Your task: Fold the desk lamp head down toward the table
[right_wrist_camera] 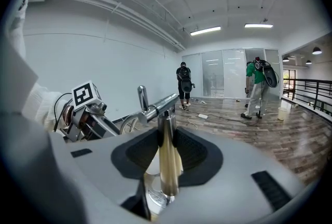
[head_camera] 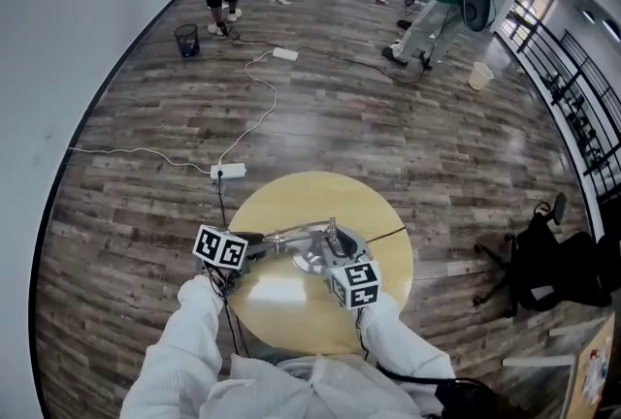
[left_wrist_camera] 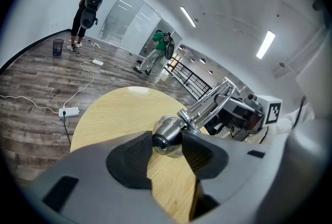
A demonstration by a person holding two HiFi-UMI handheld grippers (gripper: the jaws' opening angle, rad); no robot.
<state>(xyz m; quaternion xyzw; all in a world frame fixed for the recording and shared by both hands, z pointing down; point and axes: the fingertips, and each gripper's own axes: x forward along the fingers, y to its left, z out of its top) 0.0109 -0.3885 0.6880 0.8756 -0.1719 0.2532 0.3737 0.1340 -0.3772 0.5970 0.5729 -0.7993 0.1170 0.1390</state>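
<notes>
A chrome desk lamp stands on the round yellow table (head_camera: 291, 199). Its round base (head_camera: 315, 260) sits near the middle, and its arm (head_camera: 296, 233) reaches left, about level. In the left gripper view my left gripper (left_wrist_camera: 166, 143) is shut on the rounded chrome lamp head (left_wrist_camera: 165, 136), both pads pressed on its sides. The arm (left_wrist_camera: 212, 99) runs up and right from it toward the right gripper's marker cube (left_wrist_camera: 273, 109). In the right gripper view my right gripper (right_wrist_camera: 166, 141) is shut on the lamp's upright post (right_wrist_camera: 167, 158), above the base (right_wrist_camera: 155, 200).
On the wooden floor beyond the table lie a white power strip (head_camera: 228, 172) and its long cable (head_camera: 260, 107). Two people stand far off at the back, near a dark bin (head_camera: 186, 40) and a pale bucket (head_camera: 479, 75). A black office chair (head_camera: 543, 257) stands at the right.
</notes>
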